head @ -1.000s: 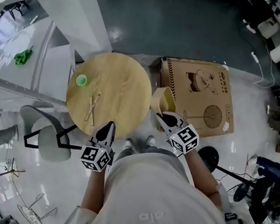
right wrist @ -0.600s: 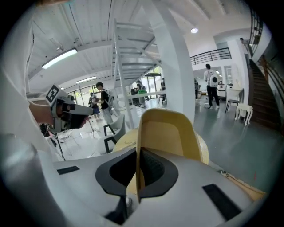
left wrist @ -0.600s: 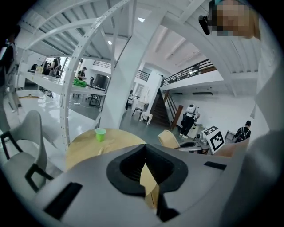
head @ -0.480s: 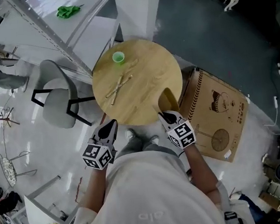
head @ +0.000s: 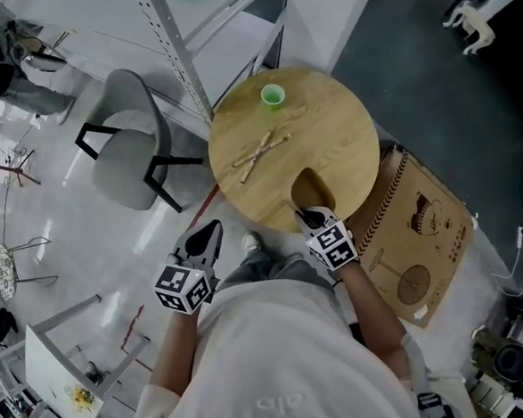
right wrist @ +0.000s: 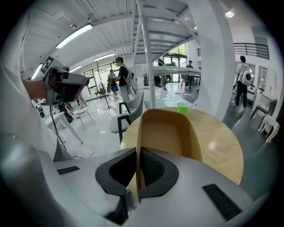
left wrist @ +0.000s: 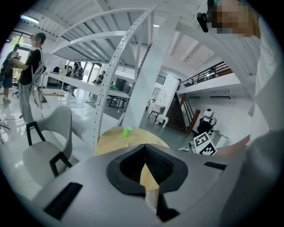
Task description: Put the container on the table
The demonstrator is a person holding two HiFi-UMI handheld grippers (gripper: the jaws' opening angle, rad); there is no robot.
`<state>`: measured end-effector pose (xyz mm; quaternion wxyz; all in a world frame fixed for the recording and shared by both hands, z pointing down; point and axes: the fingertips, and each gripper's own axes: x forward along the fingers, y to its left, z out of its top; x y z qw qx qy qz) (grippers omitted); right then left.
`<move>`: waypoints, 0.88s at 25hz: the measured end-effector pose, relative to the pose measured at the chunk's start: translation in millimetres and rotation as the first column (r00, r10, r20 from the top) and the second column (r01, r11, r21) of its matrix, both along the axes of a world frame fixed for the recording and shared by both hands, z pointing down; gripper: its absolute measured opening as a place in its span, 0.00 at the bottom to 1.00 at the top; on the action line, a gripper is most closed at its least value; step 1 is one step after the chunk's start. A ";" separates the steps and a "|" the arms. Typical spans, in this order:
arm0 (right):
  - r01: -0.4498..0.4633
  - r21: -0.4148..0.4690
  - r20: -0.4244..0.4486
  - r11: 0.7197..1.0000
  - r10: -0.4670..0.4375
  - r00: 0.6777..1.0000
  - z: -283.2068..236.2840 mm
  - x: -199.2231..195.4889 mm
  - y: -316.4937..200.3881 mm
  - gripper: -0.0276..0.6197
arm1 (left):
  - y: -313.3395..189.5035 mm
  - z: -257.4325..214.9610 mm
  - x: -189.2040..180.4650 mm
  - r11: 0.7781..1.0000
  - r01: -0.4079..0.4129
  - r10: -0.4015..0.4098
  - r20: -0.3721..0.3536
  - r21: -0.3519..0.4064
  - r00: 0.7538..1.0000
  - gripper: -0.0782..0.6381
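Round wooden table (head: 337,136) on a glossy white floor (head: 86,252) that gives way to dark flooring at upper right. A grey chair (head: 123,146) stands to the table's left. A white shelf frame (head: 174,49) runs past its far-left edge, and a printed cardboard box (head: 424,228) lies flat on the floor by its right edge.

On the table are a small green cup (head: 273,95) near the far edge and two crossed wooden sticks (head: 259,150) left of centre.

The container (head: 312,189) is a tan, thin-walled tub with rounded corners, an open top and a plain inside. It is over the table's near edge; whether it touches the wood cannot be told.

The right gripper (head: 311,213) has its jaws clamped on the container's near wall. The left gripper (head: 208,234), over the floor off the table's near-left edge, has its jaws closed with nothing between them.
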<state>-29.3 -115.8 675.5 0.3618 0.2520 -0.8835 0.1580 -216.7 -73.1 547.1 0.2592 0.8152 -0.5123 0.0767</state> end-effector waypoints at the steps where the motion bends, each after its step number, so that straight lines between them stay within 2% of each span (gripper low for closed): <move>1: 0.011 -0.006 -0.008 1.000 -0.011 1.000 6.5 -7.3 -2.2 0.09 | 0.2 3.3 -6.8 1.000 0.008 -0.008 0.003 -0.005 1.000 0.13; 11: 0.116 -0.083 -0.126 0.990 -0.126 0.984 66.3 -67.9 -9.4 0.09 | 18.6 26.3 -57.8 0.994 0.091 -0.091 -0.003 -0.061 0.996 0.13; 16: 0.188 -0.113 -0.205 0.976 -0.208 0.956 83.6 -88.5 -10.0 0.09 | 26.7 36.5 -70.2 0.990 0.119 -0.119 -0.004 -0.078 0.993 0.13; 22: 0.240 -0.143 -0.258 0.960 -0.270 0.928 99.3 -107.4 -7.1 0.11 | 36.2 39.2 -82.2 0.984 0.155 -0.156 -0.006 -0.090 0.988 0.13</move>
